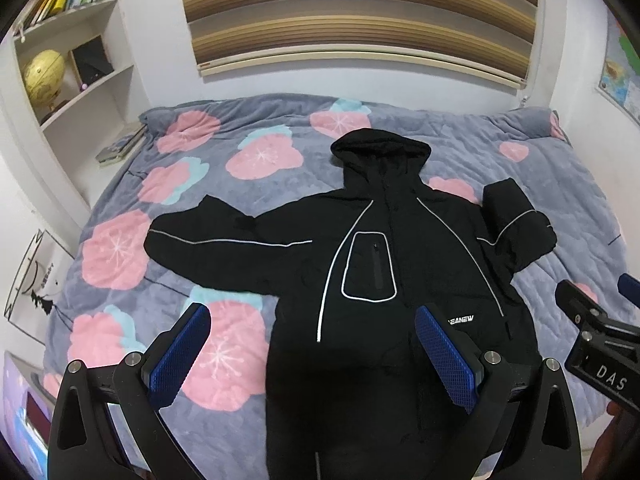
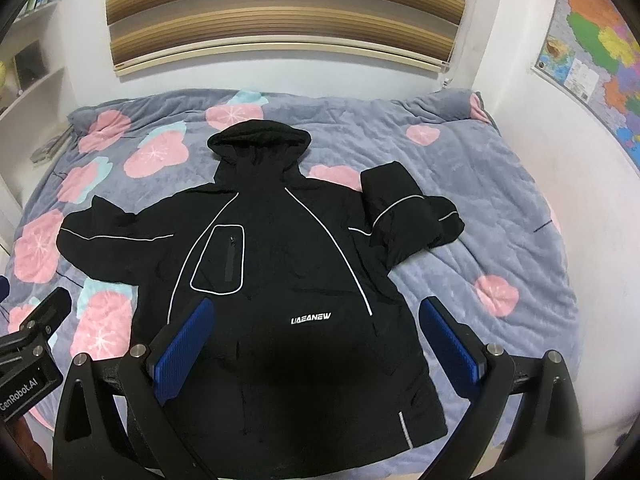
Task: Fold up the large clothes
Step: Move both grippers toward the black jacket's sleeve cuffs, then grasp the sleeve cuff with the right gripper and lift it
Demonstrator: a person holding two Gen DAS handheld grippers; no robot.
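A black hooded jacket (image 1: 372, 264) with white piping lies face up on the bed, hood toward the wall; it also shows in the right wrist view (image 2: 280, 264). Its left sleeve (image 1: 208, 236) lies stretched out flat. Its right sleeve (image 2: 408, 212) is bent back on itself. My left gripper (image 1: 312, 344) is open and empty above the jacket's lower left side. My right gripper (image 2: 316, 340) is open and empty above the jacket's lower middle. The right gripper's body (image 1: 596, 328) shows at the right edge of the left wrist view.
The bed carries a grey quilt with pink flowers (image 1: 200, 184). A white bookshelf (image 1: 72, 64) with a globe stands at the left. A striped window blind (image 1: 360, 16) hangs on the back wall. A map (image 2: 596, 52) hangs on the right wall.
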